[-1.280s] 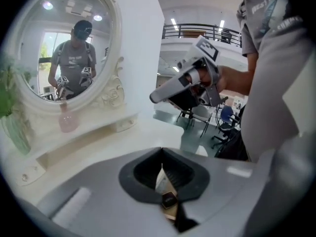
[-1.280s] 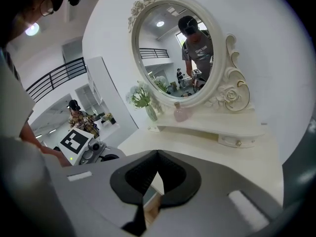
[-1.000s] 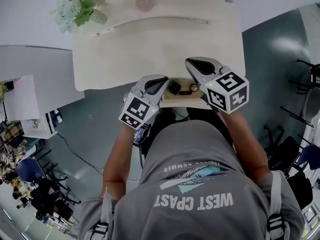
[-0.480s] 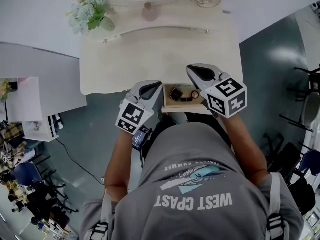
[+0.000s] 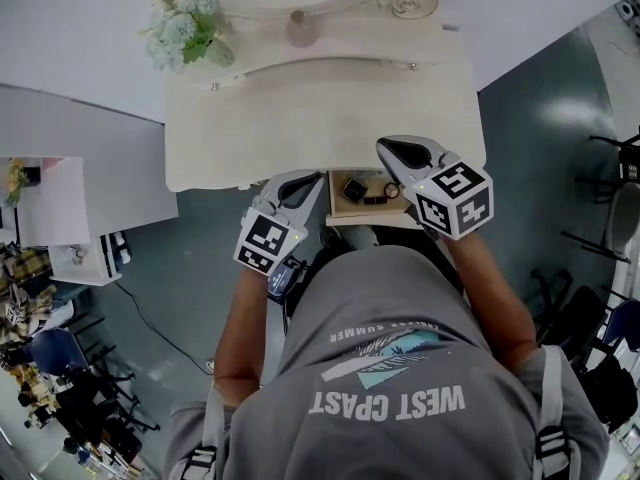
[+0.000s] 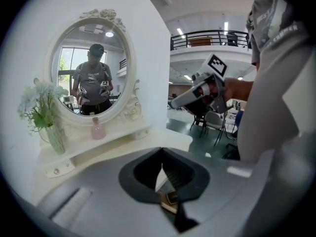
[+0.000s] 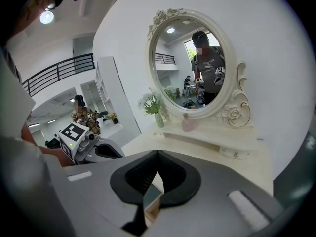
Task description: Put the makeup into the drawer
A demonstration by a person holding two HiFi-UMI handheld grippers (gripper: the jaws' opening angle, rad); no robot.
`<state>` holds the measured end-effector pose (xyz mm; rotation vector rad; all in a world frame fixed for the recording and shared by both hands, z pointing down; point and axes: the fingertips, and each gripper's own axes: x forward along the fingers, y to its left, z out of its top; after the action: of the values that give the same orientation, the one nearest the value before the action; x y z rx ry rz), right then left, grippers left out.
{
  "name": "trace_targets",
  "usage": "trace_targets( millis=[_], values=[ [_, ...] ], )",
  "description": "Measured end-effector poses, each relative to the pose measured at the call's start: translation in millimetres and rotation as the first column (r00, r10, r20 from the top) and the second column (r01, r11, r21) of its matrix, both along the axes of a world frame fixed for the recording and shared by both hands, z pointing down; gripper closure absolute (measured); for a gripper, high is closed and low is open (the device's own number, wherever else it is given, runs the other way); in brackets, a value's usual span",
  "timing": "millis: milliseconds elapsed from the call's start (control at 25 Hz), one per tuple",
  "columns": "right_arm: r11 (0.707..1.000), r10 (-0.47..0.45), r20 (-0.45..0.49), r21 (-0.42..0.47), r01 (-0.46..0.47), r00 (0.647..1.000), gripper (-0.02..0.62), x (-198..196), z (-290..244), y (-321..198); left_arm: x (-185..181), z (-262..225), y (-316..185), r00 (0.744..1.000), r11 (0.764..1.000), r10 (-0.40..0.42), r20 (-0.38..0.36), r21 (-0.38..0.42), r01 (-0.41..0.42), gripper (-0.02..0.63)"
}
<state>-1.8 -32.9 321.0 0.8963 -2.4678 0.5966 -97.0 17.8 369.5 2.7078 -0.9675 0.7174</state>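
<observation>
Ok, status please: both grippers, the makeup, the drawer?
Both shut and empty: left gripper, right gripper. Makeup lies inside the drawer. Drawer open, nothing seen in its way.

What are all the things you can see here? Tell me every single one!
dressing table: one, cream, in front of the person
mirror: one, oval, white frame, back of the table
flowers in a vase: one bunch, pale blue and green, back left of the table
bottle: one, pink, below the mirror
drawer: one, pale wood, open at the table's front
makeup pieces: about three, dark, inside the drawer
floor: dark blue-green, around the table
left gripper: one, grey, shut, empty, left of the drawer
right gripper: one, grey, shut, empty, at the drawer's right
T-shirt: one, grey, on the person
</observation>
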Motion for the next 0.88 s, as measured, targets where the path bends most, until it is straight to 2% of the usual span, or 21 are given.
trace_targets(
  millis=[360, 600, 760, 880],
  values=[
    [1.0, -0.005, -0.003, -0.006, 0.005, 1.0, 0.594, 0, 4, 3, 10, 2, 1, 1.0, 1.0, 0.02, -0.004, 0.004, -0.02, 0.606],
    [0.998, -0.026, 0.005, -0.05, 0.026, 1.0, 0.594, -7, 20, 7, 21, 26, 11, 0.998, 0.997, 0.059, 0.025, -0.042, -0.058, 0.606],
    [0.99, -0.034, 0.027, -0.135, 0.038, 0.999, 0.594, -13, 45, 14, 45, 57, 35, 0.985, 0.982, 0.157, 0.076, -0.12, -0.147, 0.604],
    [0.982, -0.056, 0.039, -0.176, 0.062, 0.998, 0.594, -21, 60, 23, 70, 76, 62, 0.95, 0.949, 0.289, 0.12, -0.166, -0.267, 0.604]
  ],
)
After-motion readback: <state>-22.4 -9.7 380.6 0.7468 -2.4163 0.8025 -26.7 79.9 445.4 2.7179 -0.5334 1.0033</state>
